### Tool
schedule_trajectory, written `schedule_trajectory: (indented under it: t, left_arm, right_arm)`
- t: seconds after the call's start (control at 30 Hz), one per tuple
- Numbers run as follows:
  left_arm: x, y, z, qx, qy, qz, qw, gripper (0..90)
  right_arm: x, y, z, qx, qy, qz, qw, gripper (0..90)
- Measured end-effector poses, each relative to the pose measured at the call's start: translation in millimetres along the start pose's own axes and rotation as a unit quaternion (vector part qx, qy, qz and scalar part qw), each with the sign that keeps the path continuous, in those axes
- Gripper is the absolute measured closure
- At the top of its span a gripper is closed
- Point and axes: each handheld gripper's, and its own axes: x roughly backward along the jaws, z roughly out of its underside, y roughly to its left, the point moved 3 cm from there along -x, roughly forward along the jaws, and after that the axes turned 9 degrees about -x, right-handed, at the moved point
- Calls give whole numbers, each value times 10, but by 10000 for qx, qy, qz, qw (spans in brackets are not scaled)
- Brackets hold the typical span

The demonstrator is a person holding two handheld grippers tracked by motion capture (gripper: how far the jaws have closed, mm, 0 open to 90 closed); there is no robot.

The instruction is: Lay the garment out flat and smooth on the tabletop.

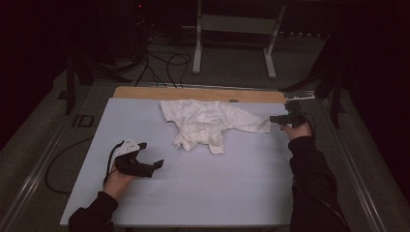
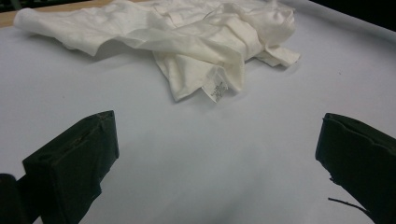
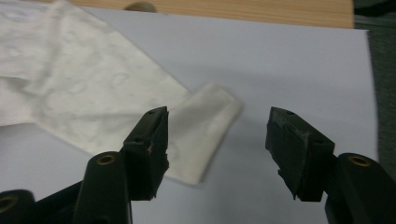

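White T-shirt (image 1: 209,124), crumpled and only partly spread, lies on a pale blue sheet (image 1: 193,183) covering the table, near its far wooden edge (image 1: 145,92), as a person works it with 2 hand-held claws. The right claw (image 1: 282,119) sits at the tip of the garment's outstretched sleeve (image 3: 205,126), jaws standing apart and gripping nothing; in the right gripper view the sleeve's hemmed end lies flat on the sheet just ahead of and partly behind the claw's left jaw, with bare sheet in front of the other. The sleeve's straight, pulled-out line toward that claw suggests it was laid out this way to flatten the shirt. The left claw (image 1: 152,166) rests low on the sheet, well short of the garment, its jaws wide and empty; in the left gripper view the shirt's bunched body and its care label (image 2: 218,89) lie ahead of the claw, beyond a stretch of bare sheet. The shirt's middle is bunched in folds, with 1 loose flap pointing back toward the left claw, so the spreading looks far from finished. Judging by its waiting pose, the left claw appears placed to take the near side of the fabric.
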Motion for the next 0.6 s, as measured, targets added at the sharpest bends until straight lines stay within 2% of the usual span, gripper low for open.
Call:
schedule_trajectory:
  t: [0.03,0.07,0.13,0.17,0.27,0.3,0.33,0.37,0.4,0.43,0.47,0.5,0.53,0.57,0.6]
  left_arm:
    - [-4,-2,5,20,6,1,10000,1]
    - [-4,-2,5,20,6,1,10000,2]
    - [-10,-7,10,4,31,15,10000,1]
    - [-18,-16,7,-10,32,22,10000,1]
    - [-17,-18,4,-5,23,18,10000,1]
    - [-15,-14,5,-2,19,15,10000,1]
    - [-15,-14,5,-2,19,15,10000,1]
    - [-14,-8,7,3,22,18,10000,2]
    - [-11,-5,10,2,24,14,10000,2]
    - [-6,-3,13,18,25,6,10000,1]
    - [-6,-3,13,18,25,6,10000,1]
    - [-5,-4,11,0,17,11,10000,1]
    - [-5,-6,8,5,11,12,10000,1]
    - [0,-9,4,6,-1,10,10000,2]
    - [0,-9,4,6,-1,10,10000,1]
  right_arm:
    - [5,36,22,59,-8,-39,10000,462]
    - [5,36,22,59,-8,-39,10000,462]
    - [-25,65,57,135,6,23,9999,523]
    - [-96,82,103,123,61,56,9999,577]
    - [-189,86,159,81,135,103,9998,588]
    - [-281,86,225,29,179,203,9996,621]
    - [-281,86,225,29,179,203,9996,621]
    - [-365,83,286,4,287,317,9991,648]
    - [-365,83,286,4,287,317,9991,648]
    - [-403,93,336,39,258,487,9985,680]
    - [-403,93,336,39,258,487,9985,680]
    - [-397,102,342,46,248,510,9984,726]
    - [-379,127,347,66,283,503,9983,829]
    - [-357,164,364,213,312,641,9972,881]
    - [-357,164,364,213,312,641,9972,881]
